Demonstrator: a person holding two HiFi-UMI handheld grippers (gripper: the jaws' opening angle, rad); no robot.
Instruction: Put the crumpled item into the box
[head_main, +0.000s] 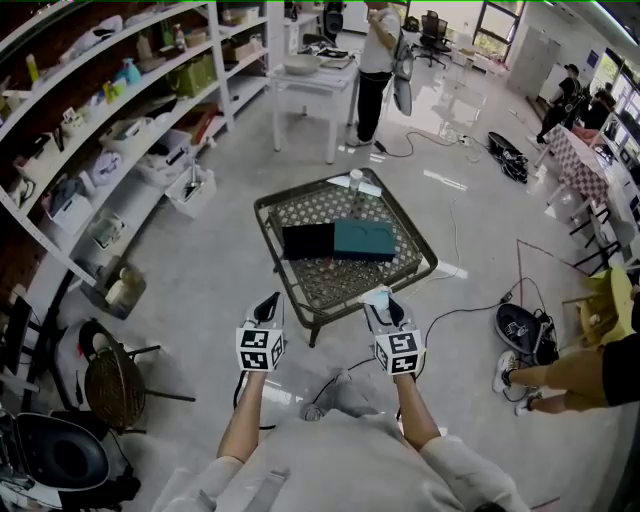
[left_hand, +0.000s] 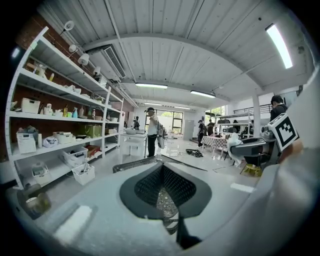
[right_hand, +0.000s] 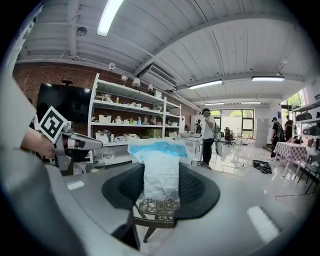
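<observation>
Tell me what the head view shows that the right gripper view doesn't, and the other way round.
Only the head view: the box and a bottle on the table.
Only the right gripper view: the blue top of the item, a dark screen on the brick wall, and the ceiling lights.
Both: the item held in the fingers of the right gripper, the left gripper, the table, the shelves and a person in a white shirt.

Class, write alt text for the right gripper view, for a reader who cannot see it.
The right gripper clamps a crumpled white-and-blue bag upright between its black jaws; the edge of a wicker table shows below. Behind are shelves and a standing person.
</observation>
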